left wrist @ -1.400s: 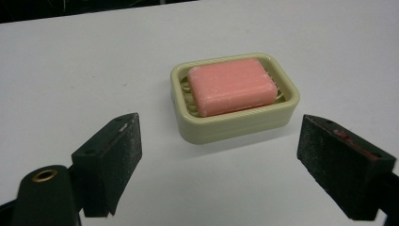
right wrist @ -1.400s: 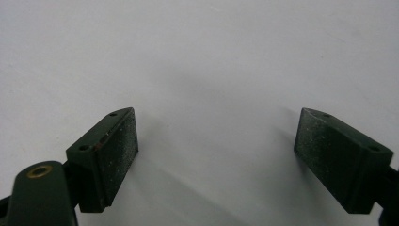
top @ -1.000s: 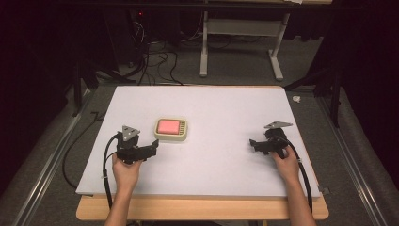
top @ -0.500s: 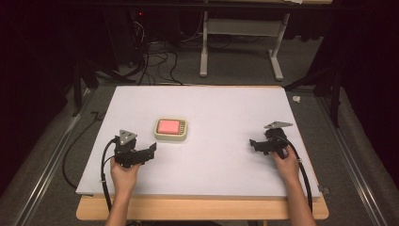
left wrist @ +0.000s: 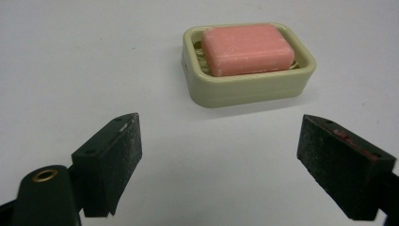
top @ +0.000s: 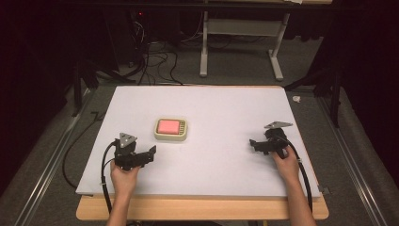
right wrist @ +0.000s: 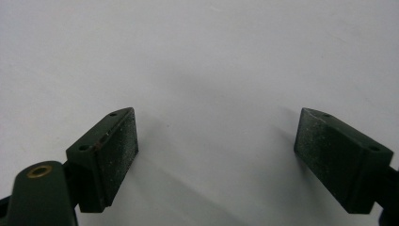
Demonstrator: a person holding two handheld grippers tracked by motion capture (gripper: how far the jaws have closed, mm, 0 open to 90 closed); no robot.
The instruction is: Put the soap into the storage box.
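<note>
My left gripper [top: 149, 153] sits low over the table [top: 226, 108] with its jaws wide apart and nothing between them; in the left gripper view the two pads frame bare white surface, and just beyond them stands the dish [left wrist: 249, 87] with the pink soap [left wrist: 248, 48] lying flat in it; from the high view the dish [top: 171, 136] is near my left gripper, ahead of it and a little toward the middle, not touching. My right gripper [top: 254, 145] rests well apart on the other side, jaws likewise spread over empty table, holding nothing.

I judge the soap or its dish to be what I am reaching for, and the risks start with the aim; the dish sits off toward my right pad rather than centred, so a straight push forward could strike the rim with one jaw and slide the whole dish away; the dish looks light and the surface smooth, so little would hold it. If I go for the soap alone, its rounded edges and slick look could let it squirt out of a hard pinch; closing too low would catch the rim instead and tip the dish.
</note>
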